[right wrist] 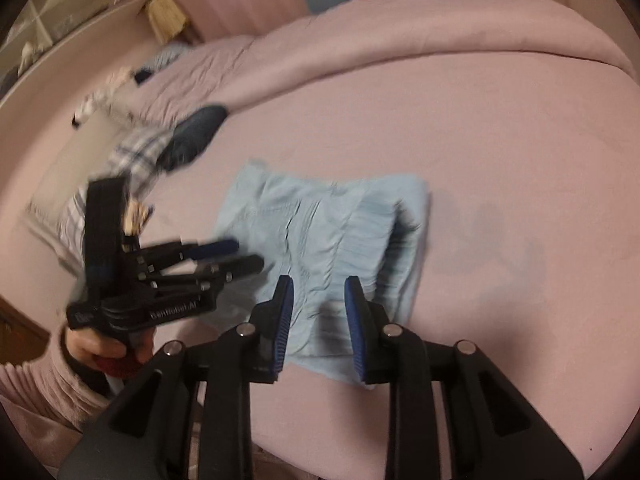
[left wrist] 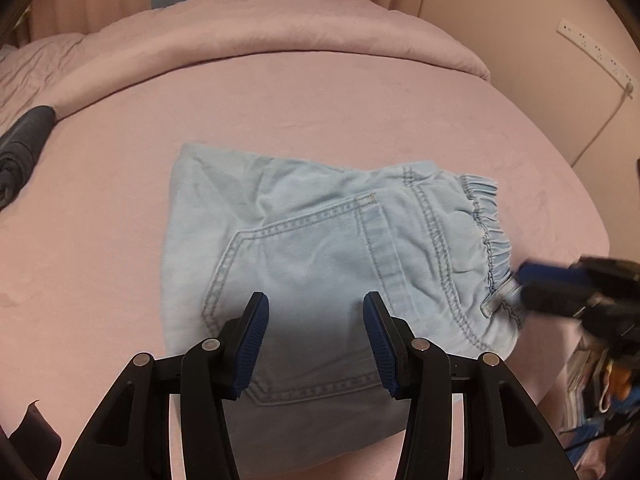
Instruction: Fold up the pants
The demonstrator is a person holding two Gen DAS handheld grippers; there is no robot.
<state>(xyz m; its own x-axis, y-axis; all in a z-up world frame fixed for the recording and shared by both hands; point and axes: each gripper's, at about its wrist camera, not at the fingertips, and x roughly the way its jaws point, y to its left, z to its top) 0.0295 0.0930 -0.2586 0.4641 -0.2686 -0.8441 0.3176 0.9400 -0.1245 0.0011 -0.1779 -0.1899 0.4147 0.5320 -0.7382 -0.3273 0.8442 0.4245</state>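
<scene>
Pink bedding [left wrist: 320, 112] covers the bed, with dark clothes [left wrist: 24, 144] at its far left edge. Folded pants [left wrist: 320, 248] lie mid-bed, back pocket up, elastic waistband to the right. Left gripper [left wrist: 316, 312] hovers over the pants' near edge, its 2 fingers wide apart, holding nothing. Right gripper [right wrist: 318, 292] sits at the waistband end, jaws parted and empty, near the fabric.

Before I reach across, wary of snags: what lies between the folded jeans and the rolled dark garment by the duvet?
Only bare pink sheet separates the jeans from the dark garment, seen in the left wrist view.
</scene>
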